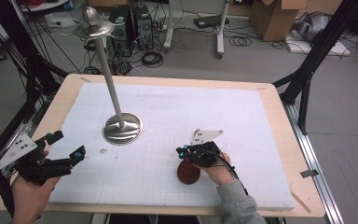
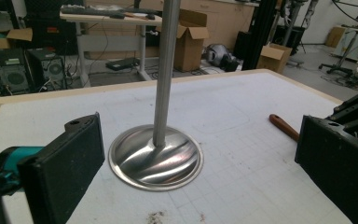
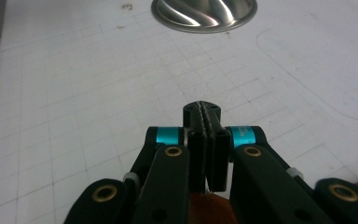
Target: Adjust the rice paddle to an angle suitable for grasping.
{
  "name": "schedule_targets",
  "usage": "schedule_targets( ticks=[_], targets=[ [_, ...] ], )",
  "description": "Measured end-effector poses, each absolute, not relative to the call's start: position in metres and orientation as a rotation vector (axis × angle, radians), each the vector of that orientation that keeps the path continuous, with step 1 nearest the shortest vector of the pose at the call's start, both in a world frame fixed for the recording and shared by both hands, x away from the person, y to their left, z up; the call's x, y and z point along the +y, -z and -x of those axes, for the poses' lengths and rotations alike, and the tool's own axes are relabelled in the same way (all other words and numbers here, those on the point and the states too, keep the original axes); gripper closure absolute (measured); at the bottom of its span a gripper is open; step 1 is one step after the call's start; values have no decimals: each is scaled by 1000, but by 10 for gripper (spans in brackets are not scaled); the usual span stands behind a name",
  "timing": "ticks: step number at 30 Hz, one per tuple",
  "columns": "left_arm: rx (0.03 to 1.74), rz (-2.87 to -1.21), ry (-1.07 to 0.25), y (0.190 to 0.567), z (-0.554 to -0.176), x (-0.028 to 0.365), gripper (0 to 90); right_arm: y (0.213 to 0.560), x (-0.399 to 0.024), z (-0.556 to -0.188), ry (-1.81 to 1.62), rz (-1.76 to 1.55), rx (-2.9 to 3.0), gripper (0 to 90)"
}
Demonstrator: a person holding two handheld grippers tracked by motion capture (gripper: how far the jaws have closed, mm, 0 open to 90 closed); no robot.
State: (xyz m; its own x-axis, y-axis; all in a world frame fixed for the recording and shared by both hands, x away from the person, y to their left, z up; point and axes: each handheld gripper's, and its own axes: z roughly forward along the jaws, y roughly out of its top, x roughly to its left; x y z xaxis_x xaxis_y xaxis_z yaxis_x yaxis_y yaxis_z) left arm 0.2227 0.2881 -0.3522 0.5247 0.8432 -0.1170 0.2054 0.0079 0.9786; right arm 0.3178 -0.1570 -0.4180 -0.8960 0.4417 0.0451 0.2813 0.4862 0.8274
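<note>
The right gripper (image 1: 182, 151), jaws pressed together with nothing seen between them, is hovering over a brown wooden piece (image 1: 188, 173) lying at six o'clock on the white mat (image 1: 242, 121). The left gripper (image 1: 67, 145) is waiting with jaws wide apart at eight o'clock. At ten o'clock a steel stand (image 1: 122, 128) is rising, well apart from the wooden piece.

Your right gripper (image 1: 182, 151) is black with teal bands, brass screws and a grey three-cornered plate; your right sleeve (image 1: 235, 203), lower right, is grey.
</note>
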Motion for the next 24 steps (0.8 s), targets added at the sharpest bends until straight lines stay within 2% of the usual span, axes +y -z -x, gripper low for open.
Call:
schedule_targets(
  ticks=[24],
  targets=[
    [971,-1520,-646,356,-218,295,18,438,-127,-319,-1224,-581,2725,894]
  ],
)
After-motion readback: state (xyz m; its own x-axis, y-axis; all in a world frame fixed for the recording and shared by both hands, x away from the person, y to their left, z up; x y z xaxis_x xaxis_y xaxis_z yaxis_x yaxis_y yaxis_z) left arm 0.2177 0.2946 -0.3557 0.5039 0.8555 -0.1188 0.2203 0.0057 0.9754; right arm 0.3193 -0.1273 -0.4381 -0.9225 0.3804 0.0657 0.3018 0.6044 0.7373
